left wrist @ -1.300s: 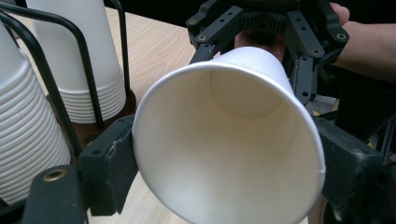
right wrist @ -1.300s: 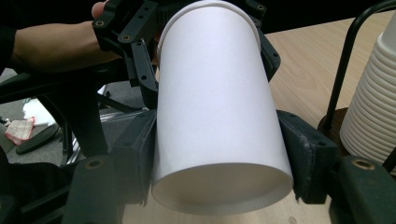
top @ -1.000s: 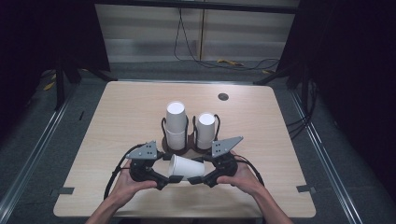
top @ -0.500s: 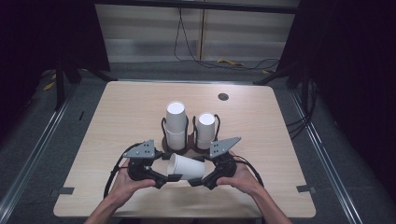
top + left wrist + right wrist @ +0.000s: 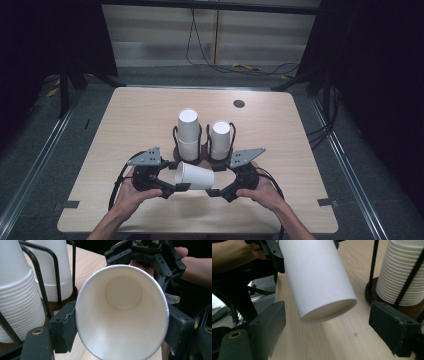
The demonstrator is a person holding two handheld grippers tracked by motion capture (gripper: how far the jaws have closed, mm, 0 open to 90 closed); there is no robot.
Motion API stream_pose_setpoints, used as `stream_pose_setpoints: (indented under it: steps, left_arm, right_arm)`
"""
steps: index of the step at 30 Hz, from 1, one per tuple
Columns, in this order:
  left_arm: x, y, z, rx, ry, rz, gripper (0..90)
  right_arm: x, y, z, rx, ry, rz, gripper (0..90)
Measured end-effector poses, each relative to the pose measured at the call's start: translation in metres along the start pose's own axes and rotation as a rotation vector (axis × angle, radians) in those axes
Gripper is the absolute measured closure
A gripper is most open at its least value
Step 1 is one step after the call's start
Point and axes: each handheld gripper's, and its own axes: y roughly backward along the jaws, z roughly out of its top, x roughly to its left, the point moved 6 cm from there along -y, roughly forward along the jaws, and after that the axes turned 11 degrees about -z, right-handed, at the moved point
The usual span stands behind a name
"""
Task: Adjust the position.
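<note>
A single white paper cup [image 5: 195, 176] lies on its side in the air just above the table's near edge, between my two grippers. My left gripper [image 5: 175, 188] is shut on it near the rim; in the left gripper view its pads [image 5: 63, 327] press both sides of the cup's open mouth [image 5: 122, 322]. My right gripper [image 5: 215, 192] faces it from the right. Its jaws have just been opening and now stand wide of the cup's base [image 5: 322, 290], which hangs between them untouched.
Behind the cup, a dark wire rack [image 5: 200, 152] holds two upside-down stacks of white cups, a taller left stack [image 5: 188, 131] and a right stack [image 5: 220, 139]. A round cable hole [image 5: 239, 103] sits far right on the wooden table [image 5: 135, 115].
The right gripper's jaws have spread away from the cup's base. The cup stays level in the left gripper, and both hands have kept their places.
</note>
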Motion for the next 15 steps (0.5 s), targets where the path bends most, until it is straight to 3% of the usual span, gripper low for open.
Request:
stream_pose_setpoints:
  steps: [7,15]
  left_arm:
    - [0.003,0.013,0.001,0.003,0.018,0.046,24.2]
    - [0.01,0.031,0.003,0.012,0.056,0.094,24.3]
  right_arm:
    - [-0.011,0.011,-0.002,-0.036,-0.034,-0.073,14.2]
    - [-0.027,0.024,-0.012,-0.028,-0.095,-0.193,14.3]
